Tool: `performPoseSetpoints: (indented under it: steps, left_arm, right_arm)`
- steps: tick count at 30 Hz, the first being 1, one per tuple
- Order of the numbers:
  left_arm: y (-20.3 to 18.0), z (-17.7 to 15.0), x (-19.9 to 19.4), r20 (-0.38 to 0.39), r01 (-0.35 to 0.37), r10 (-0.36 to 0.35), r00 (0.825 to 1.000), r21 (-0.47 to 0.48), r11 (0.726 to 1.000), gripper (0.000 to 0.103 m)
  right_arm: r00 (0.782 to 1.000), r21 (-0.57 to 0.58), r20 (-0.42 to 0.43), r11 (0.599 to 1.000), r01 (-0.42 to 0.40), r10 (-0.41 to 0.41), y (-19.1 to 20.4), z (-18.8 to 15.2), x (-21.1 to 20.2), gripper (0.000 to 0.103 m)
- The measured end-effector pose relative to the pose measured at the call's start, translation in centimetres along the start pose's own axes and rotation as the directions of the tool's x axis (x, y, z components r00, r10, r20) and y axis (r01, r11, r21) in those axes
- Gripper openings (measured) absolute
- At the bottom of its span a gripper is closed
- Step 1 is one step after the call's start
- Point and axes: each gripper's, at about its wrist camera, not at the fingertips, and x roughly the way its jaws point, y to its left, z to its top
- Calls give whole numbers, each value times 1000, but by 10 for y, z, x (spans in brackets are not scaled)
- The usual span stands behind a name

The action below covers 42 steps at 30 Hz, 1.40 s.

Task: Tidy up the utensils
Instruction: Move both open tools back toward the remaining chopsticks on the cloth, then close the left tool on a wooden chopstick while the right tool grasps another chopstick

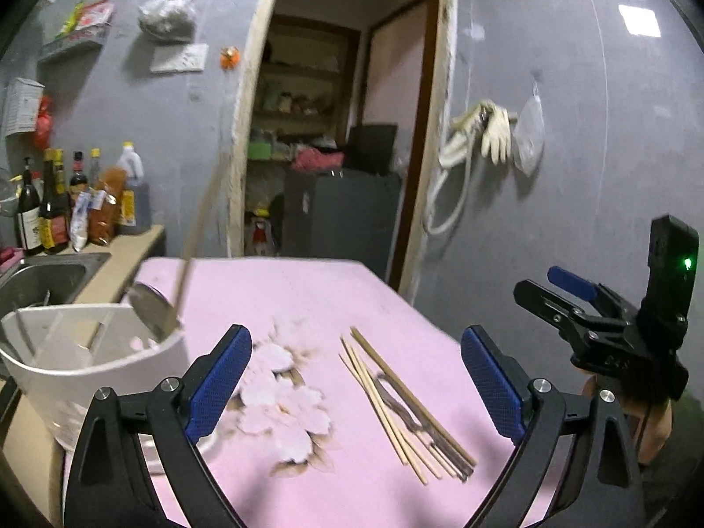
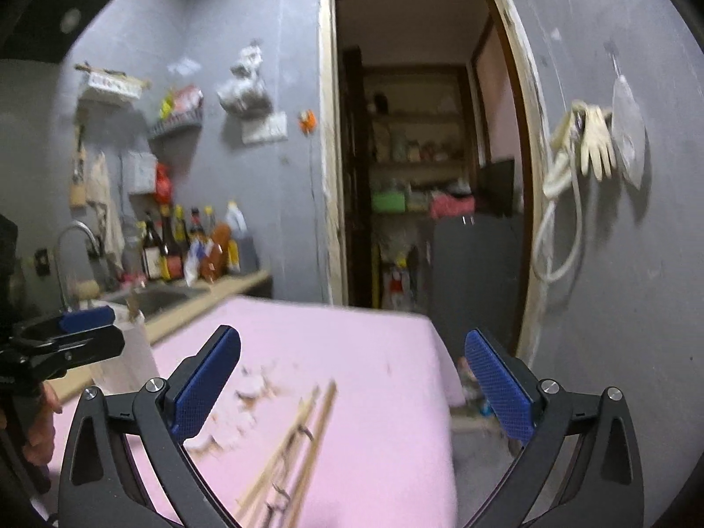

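Observation:
A bundle of several wooden chopsticks (image 1: 405, 405) lies on the pink flowered tablecloth (image 1: 286, 290), just ahead of my left gripper (image 1: 356, 378), which is open and holds nothing. At the table's left stands a white utensil holder (image 1: 88, 352). A metal ladle (image 1: 152, 312) sits at its rim, its long wooden handle leaning up and to the right. My right gripper (image 2: 352, 374) is open and empty above the chopsticks (image 2: 299, 440), which look blurred here. It also shows at the right edge of the left wrist view, the right gripper (image 1: 539, 281) held in a hand.
A steel sink (image 1: 44, 277) and a row of sauce bottles (image 1: 57, 207) line the counter at the left. Beyond the table's far edge is an open doorway (image 1: 343, 132) with a dark cabinet. Gloves and a hose (image 1: 484, 136) hang on the grey wall at the right.

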Motion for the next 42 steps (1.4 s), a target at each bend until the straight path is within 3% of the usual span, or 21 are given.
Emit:
performPoseSetpoints:
  steps: [5, 11, 13, 18, 25, 28, 31, 36, 42]
  left_arm:
    - [-7, -12, 26, -109, 12, -12, 994, -2, 1000, 93]
    - [-1, -21, 59, -225, 32, -41, 974, -44, 999, 88]
    - [3, -22, 70, -262, 37, -52, 964, -61, 997, 75]
    - [12, -22, 96, -349, 47, -85, 933, -116, 992, 53]
    - [34, -28, 139, -489, 55, -181, 853, -262, 964, 25]
    - [45, -28, 150, -512, 45, -216, 831, -325, 944, 17]
    - [54, -28, 161, -533, 48, -251, 808, -365, 930, 16]
    - [66, -23, 169, -546, 53, -293, 785, -412, 910, 13]
    - [73, -23, 165, -543, 49, -314, 779, -447, 893, 5]
  right_arm:
    - [991, 28, -131, 1000, -2, 5, -13, -16, 15, 94]
    - [967, 69, -253, 998, -13, 30, -26, -32, 37, 77]
    - [956, 77, -290, 997, -18, 40, -28, -36, 44, 72]
    - [924, 77, -375, 996, -44, 70, -29, -43, 67, 60]
    - [879, 86, -460, 992, -94, 123, -27, -47, 100, 40]
    - [860, 100, -487, 988, -119, 153, -25, -47, 116, 36]
    - [842, 101, -511, 985, -140, 173, -22, -46, 132, 32]
    - [815, 132, -535, 975, -178, 221, -18, -46, 151, 29]
    - [782, 135, -574, 970, -201, 242, -11, -48, 167, 28]
